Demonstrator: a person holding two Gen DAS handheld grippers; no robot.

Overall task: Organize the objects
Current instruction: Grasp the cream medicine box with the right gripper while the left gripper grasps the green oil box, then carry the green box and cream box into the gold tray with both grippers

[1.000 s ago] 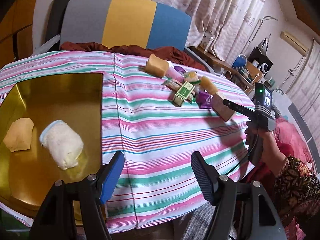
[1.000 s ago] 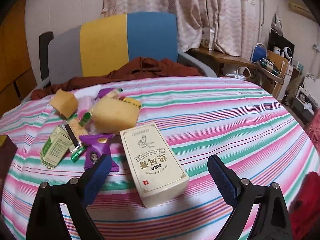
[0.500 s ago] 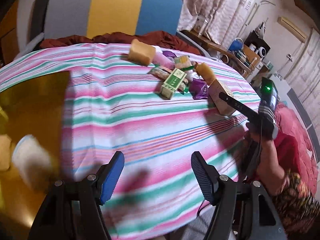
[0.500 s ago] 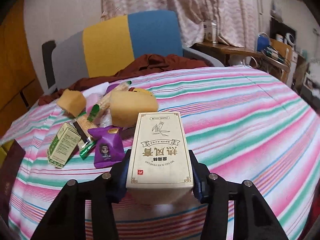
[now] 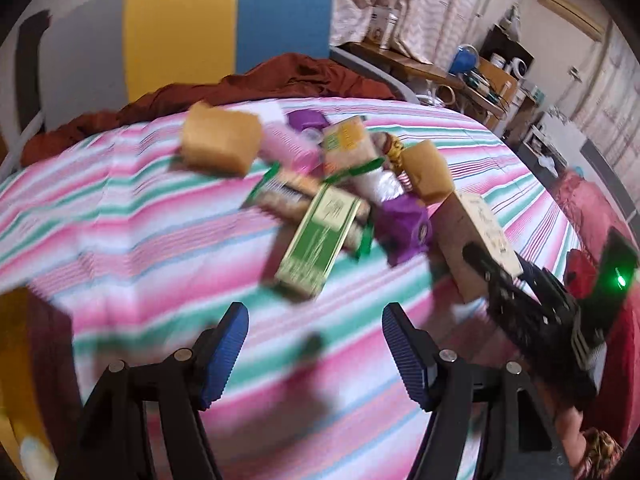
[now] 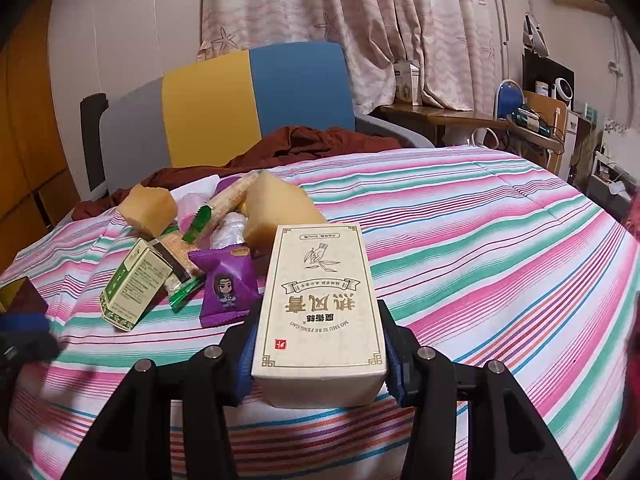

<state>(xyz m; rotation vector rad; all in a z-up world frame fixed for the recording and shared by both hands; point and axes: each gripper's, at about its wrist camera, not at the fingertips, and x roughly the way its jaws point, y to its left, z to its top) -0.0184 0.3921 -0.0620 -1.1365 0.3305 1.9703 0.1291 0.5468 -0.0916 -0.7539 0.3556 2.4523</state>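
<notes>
My right gripper [image 6: 318, 350] is shut on a cream box with Chinese lettering [image 6: 322, 300], holding it just over the striped tablecloth [image 6: 480, 260]. The box also shows in the left wrist view [image 5: 476, 240]. Left of it lies a pile: a purple snack packet [image 6: 226, 286], a green box [image 6: 134, 284], two tan sponges [image 6: 150, 204], a pink item and wrapped bars. My left gripper [image 5: 316, 344] is open and empty above the cloth, just short of the green box [image 5: 320, 240]. The left wrist view is motion-blurred.
A gold tray [image 5: 16, 360] lies at the left edge of the left wrist view. A chair with grey, yellow and blue back [image 6: 248, 108] and a rust-red cloth [image 6: 312, 144] stand behind the table. Cluttered desks [image 6: 532, 128] are at the right.
My right gripper closed on the cream box and lifted it slightly. My left gripper swung right, away from the gold tray toward the pile, staying open.
</notes>
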